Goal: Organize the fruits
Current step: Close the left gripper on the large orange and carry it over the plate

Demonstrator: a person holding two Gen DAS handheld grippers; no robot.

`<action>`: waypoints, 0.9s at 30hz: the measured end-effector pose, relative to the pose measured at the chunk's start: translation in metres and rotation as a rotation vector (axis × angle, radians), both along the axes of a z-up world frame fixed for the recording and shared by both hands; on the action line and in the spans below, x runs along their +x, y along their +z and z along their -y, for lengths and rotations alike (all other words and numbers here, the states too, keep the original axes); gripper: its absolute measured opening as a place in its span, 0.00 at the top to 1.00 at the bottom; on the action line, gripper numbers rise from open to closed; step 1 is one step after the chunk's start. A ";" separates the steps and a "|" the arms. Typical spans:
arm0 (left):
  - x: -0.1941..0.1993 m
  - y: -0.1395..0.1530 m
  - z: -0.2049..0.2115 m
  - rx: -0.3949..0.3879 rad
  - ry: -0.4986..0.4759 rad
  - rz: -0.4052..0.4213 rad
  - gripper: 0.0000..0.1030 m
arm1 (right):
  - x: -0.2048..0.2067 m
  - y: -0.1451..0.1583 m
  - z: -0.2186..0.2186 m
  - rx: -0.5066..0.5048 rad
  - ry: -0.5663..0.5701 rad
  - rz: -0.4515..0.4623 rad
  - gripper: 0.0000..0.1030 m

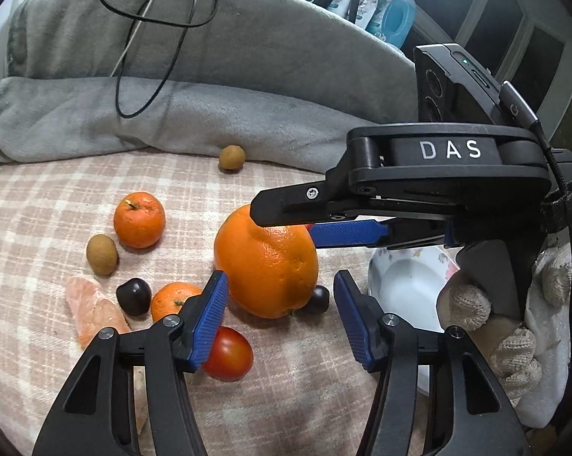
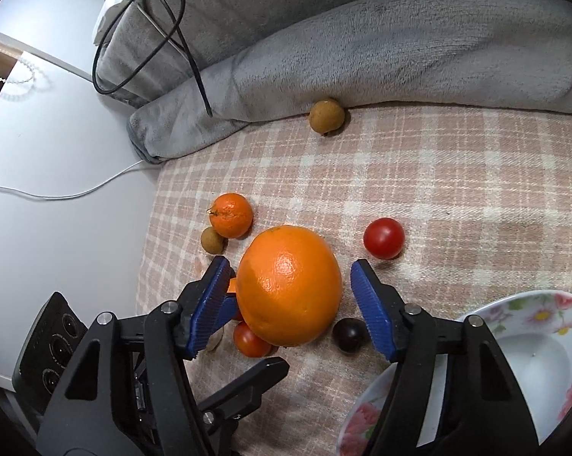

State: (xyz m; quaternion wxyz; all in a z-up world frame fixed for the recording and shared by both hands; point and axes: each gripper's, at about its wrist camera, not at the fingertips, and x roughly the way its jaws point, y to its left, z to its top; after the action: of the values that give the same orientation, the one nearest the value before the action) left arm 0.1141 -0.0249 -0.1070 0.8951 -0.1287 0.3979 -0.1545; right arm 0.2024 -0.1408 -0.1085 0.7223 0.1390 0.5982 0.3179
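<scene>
Two tongs around one big orange (image 2: 289,285) on the checked blanket (image 2: 457,190), right tongs (image 2: 288,298) half-open straddling it, left tongs (image 1: 280,315) half-open beside it, neither gripping.

Left wrist view: the right gripper's (image 1: 312,224) black finger covers the top of the large orange (image 1: 265,262); a dark cherry (image 1: 319,298) shows only partly behind that fruit. Flowered bowl (image 1: 400,285) half hidden by the gloved hand (image 1: 514,315). Right wrist view: bowl (image 2: 533,304) cut by the frame edge; a tomato (image 2: 250,338) partly tucked under the orange (image 2: 289,285); a pale scrap beside the left pad is unidentifiable.
</scene>
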 end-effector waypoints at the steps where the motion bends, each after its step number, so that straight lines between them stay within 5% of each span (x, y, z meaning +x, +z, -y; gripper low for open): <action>1: 0.001 -0.001 0.001 0.001 0.001 -0.003 0.47 | 0.000 -0.001 -0.001 0.001 0.002 -0.003 0.32; 17: 0.012 -0.014 0.000 0.028 0.014 -0.007 0.50 | 0.001 -0.006 -0.005 -0.007 0.005 -0.019 0.39; 27: -0.003 0.005 0.008 0.038 0.019 0.024 0.50 | -0.006 0.011 0.000 0.002 0.011 0.015 0.39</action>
State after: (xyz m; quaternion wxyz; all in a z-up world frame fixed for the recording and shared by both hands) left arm 0.1107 -0.0329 -0.1024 0.9036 -0.1137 0.3887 -0.1398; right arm 0.1964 -0.1405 -0.0972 0.7249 0.1341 0.5932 0.3234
